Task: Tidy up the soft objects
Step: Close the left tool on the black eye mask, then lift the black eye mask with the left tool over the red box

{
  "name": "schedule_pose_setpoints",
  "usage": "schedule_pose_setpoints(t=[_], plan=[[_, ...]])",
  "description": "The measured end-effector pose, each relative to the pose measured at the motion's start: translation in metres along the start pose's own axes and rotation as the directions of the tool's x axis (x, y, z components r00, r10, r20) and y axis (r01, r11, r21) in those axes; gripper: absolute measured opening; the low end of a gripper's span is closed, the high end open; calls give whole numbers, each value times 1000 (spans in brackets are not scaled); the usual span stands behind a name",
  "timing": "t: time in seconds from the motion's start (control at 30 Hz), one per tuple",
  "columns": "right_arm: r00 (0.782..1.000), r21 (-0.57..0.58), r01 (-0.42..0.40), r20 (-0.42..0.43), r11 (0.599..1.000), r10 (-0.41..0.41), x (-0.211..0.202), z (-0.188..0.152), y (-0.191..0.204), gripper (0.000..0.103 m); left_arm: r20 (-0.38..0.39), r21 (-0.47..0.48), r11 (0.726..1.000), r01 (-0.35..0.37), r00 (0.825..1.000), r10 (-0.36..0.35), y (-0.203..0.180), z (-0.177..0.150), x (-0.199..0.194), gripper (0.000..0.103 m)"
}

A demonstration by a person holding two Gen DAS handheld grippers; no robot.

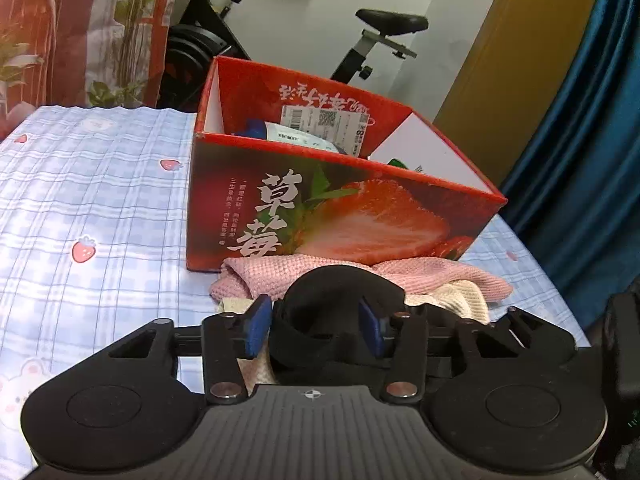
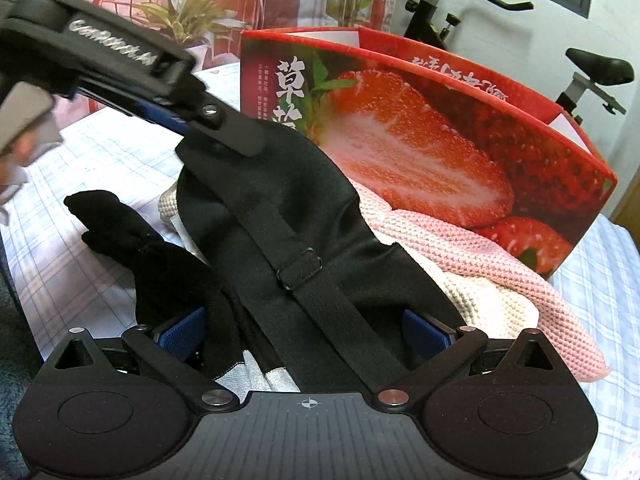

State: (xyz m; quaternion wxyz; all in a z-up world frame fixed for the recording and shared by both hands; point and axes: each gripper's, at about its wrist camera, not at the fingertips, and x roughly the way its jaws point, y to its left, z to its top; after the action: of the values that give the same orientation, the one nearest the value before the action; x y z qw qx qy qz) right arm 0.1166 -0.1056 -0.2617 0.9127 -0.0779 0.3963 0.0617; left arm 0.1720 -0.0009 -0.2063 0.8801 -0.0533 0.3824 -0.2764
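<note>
Progress: strawberry box already holds a few packets, so some sorting looks done; the soft pile near it is still outside on the bed.
Item in hand: black eye mask with an elastic strap, stretched between both tools, just near of the box's near wall.
Left gripper: blue pads pinched on one end of the black eye mask, which bulges up between them.
Right gripper: jaws stand wide, with the mask and its strap lying between them; the pads do not look to press on it, so I read it as not gripping.
Still to move: pink knitted cloth against the box's foot, cream knitted cloth beneath it, and a black sock at the left of the pile.
Likely next need: lifting the mask over the box's near wall, which stands tall against the pile.
In the way: the wall itself; also the strap may drag the cloths under it, since the mask lies on them.
Surroundings: checked bedsheet with strawberry prints, an exercise bike far behind the box, a blue curtain at the right.
Hidden: how full the box is cannot be told from here.
</note>
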Motion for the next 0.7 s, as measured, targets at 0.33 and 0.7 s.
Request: schedule_pose_setpoints(t=[0.33, 0.7], plan=[[1000, 2, 11, 0, 1000, -11, -1, 0, 2, 102, -75, -43, 999, -18, 997, 14, 16, -19, 21, 25], [999, 90, 48, 20, 995, -50, -19, -14, -18, 102, -39, -114, 993, -31, 999, 27, 26, -32, 24, 21]])
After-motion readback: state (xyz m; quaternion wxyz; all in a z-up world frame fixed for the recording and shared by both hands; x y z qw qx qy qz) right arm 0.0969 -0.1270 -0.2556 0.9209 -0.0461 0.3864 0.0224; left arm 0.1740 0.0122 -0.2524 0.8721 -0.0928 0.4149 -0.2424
